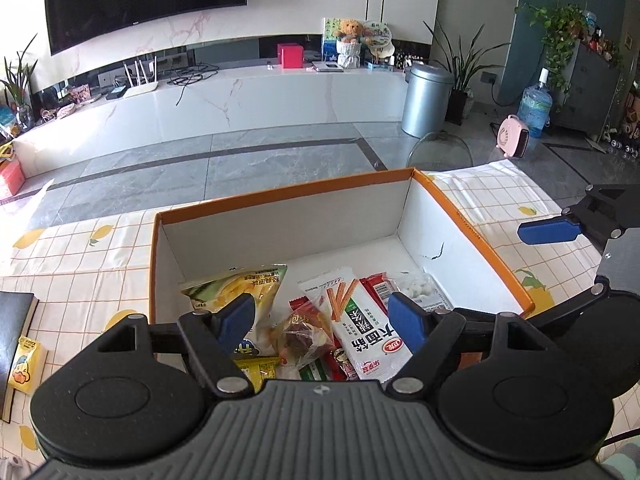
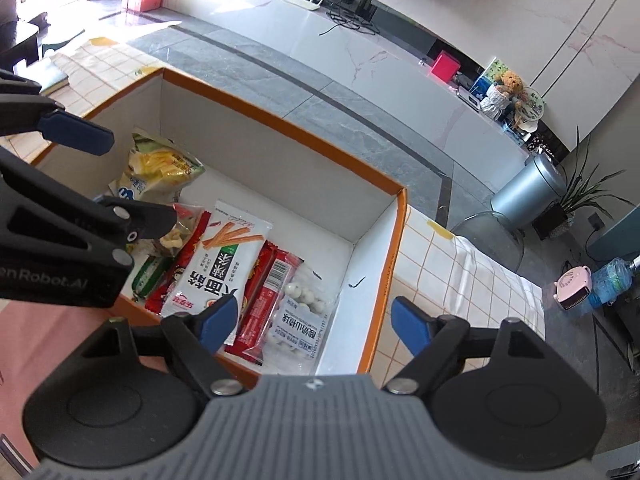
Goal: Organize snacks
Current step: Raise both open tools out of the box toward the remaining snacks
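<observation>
**Both tools spread wide over the snack box**

Your left tool [image 1: 324, 320] hung released at the bottom centre of its frame, its blue pads wide apart and gripping nothing, poised above the near end of the orange-rimmed box [image 1: 288, 194]. Between those pads lay the clear wrapped sweet packet [image 1: 300, 338], with the yellow-green chip bag [image 1: 240, 286] under the left pad and the white breadstick packet [image 1: 360, 320] beside the right one. Past that, toward the right wall of the box, sat the red bar [image 1: 376, 286] and the clear pack of white balls [image 1: 416, 289].

Your right tool [image 2: 314, 320] was likewise released, jaws wide and empty, at the lower centre of its frame. Its left pad hovered over the near end of the breadstick packet [image 2: 222, 264] and red bar [image 2: 264, 288]; its right pad stood outside the box wall, over the checked cloth [image 2: 432, 264] on the counter. The pack of white balls [image 2: 298, 316] lay between the pads, against the box [image 2: 280, 120] corner. The chip bag [image 2: 160, 168] rested at the far left of the box.

All the snacks were bunched at the near end of the box. A dark notebook [image 1: 14, 336] with a small yellow packet [image 1: 24, 364] lay on the cloth at the lower left of the left view.
</observation>
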A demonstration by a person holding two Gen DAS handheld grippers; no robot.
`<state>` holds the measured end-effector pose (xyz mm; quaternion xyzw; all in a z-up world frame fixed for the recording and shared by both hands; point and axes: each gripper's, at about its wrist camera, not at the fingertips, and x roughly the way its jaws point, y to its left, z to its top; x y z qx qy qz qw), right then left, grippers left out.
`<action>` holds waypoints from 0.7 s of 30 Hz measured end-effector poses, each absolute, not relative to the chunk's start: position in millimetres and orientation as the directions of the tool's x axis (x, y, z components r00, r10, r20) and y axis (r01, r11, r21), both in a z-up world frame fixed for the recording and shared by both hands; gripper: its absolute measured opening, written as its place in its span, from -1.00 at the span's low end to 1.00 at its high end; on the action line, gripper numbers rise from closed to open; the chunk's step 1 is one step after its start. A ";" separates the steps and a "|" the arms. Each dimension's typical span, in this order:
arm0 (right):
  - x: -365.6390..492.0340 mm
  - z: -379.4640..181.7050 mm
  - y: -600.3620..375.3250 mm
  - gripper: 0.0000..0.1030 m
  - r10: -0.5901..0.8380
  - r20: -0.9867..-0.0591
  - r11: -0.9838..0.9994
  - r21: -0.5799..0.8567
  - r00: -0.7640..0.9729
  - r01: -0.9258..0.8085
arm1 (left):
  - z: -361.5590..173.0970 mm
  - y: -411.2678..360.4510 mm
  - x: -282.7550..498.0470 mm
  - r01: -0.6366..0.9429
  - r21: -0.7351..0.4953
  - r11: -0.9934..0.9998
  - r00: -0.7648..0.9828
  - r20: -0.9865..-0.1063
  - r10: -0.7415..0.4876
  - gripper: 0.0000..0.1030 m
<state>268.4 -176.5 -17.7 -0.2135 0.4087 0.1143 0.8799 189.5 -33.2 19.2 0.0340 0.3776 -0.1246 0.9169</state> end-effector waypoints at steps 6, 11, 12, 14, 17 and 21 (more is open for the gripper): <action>226.4 -5.6 -193.8 0.58 0.086 -0.697 0.934 -0.193 0.712 -0.301 | 37.3 -32.4 154.3 0.260 -0.054 0.964 0.731 -0.641 -0.233 0.72; 187.0 -5.2 -212.5 0.58 0.103 -0.624 0.961 -0.138 0.774 -0.239 | 43.1 -39.9 126.5 0.274 -0.036 0.961 0.762 -0.601 -0.240 0.72; 177.8 -4.9 -216.7 0.58 0.106 -0.605 0.965 -0.128 0.789 -0.228 | 42.6 -42.1 120.3 0.277 -0.032 0.960 0.768 -0.593 -0.241 0.72; 161.7 -5.6 -223.4 0.58 0.109 -0.577 0.972 -0.110 0.809 -0.209 | 41.3 -46.3 109.6 0.285 -0.032 0.958 0.776 -0.580 -0.250 0.72; 137.7 -9.6 -233.9 0.58 0.112 -0.548 0.982 -0.065 0.829 -0.176 | 35.7 -51.7 94.1 0.317 -0.048 0.947 0.777 -0.560 -0.289 0.72; 111.0 -18.4 -244.5 0.58 0.109 -0.518 0.988 -0.037 0.848 -0.150 | 23.0 -59.9 78.1 0.347 -0.073 0.935 0.779 -0.533 -0.331 0.72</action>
